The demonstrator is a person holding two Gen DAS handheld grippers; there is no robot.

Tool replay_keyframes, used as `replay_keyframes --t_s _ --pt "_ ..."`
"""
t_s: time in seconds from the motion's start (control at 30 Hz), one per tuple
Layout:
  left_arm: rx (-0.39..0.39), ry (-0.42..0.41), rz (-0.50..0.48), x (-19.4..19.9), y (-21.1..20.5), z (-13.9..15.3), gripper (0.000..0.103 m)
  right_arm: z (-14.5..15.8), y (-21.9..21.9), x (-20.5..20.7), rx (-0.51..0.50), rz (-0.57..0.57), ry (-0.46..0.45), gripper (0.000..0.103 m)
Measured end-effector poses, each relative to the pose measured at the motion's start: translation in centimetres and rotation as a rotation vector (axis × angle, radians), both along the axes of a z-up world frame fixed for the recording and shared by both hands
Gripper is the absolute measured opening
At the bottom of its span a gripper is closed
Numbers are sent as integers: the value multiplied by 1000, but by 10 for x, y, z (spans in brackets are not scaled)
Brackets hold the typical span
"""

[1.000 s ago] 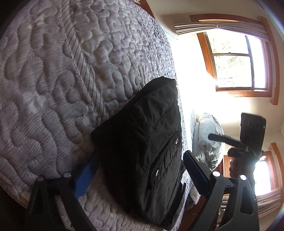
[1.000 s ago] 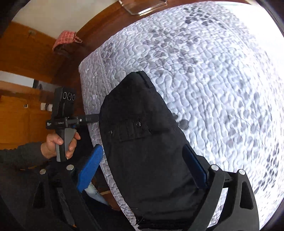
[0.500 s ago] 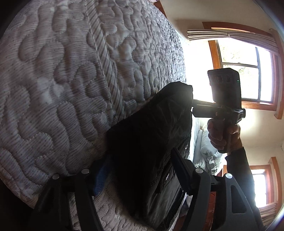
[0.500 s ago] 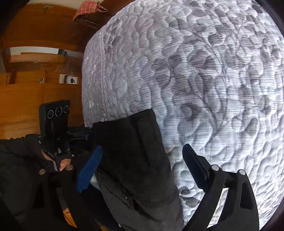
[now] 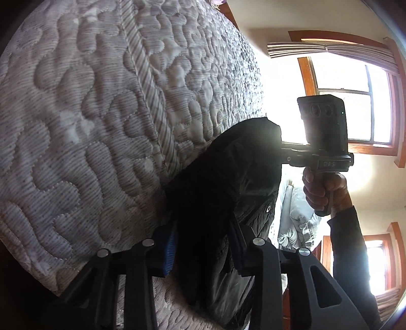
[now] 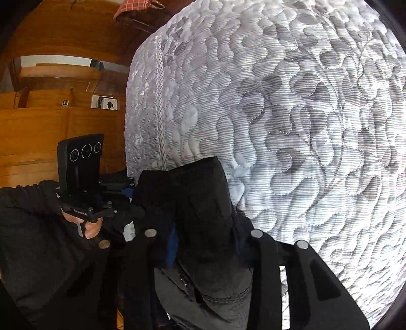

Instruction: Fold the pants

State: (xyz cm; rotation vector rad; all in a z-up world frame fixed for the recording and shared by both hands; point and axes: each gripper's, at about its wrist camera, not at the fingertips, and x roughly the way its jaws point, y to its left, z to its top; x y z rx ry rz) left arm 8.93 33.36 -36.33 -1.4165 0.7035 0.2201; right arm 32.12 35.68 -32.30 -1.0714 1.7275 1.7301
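Black pants (image 5: 228,193) bunched in a dark fold at the near edge of the quilted mattress (image 5: 96,106), partly draped over the side. Left gripper (image 5: 203,241) closed down on that bunch, blue-padded fingers (image 5: 169,247) pressed against the fabric on both sides, cloth filling the gap. Right gripper (image 6: 203,243) likewise clamped on the pants (image 6: 200,203), jaws drawn in tight around a thick wad of dark material, with looser grey-black fabric and a small rivet hanging just below. Both tools gripping the same end of the garment, close together. Seen from the left wrist: the right hand (image 5: 322,190) wrapped around its handle, camera block on top, just beside the far corner of the fold, against a bright window (image 5: 355,106) with wooden frame and a gathered curtain above. Seen from the right wrist: the left hand (image 6: 91,228) on its handle beside the mattress (image 6: 304,114) corner, dark sleeve behind, wooden cabinets (image 6: 50,121) beyond, a red checked cloth (image 6: 132,6) at the top. Pale bedding (image 5: 294,215) heaped below the window.
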Motion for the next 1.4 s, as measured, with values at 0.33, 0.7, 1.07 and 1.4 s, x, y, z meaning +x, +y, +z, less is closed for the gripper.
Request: replay_keyframes --t_s 0.33,0.7,1.07,1.4 --pt "103 -63 -70 17 -17 56 33 68 -30 0 60 -31 -118 30" --pt "228 -181 -182 36 -55 136 31 154 -92 5 130 -93 -258 30" --pt "374 -281 -346 45 -115 204 30 229 -177 13 224 -132 -367 28" --pt "474 -351 -515 71 -192 253 30 267 -262 19 277 -185 -462 25"
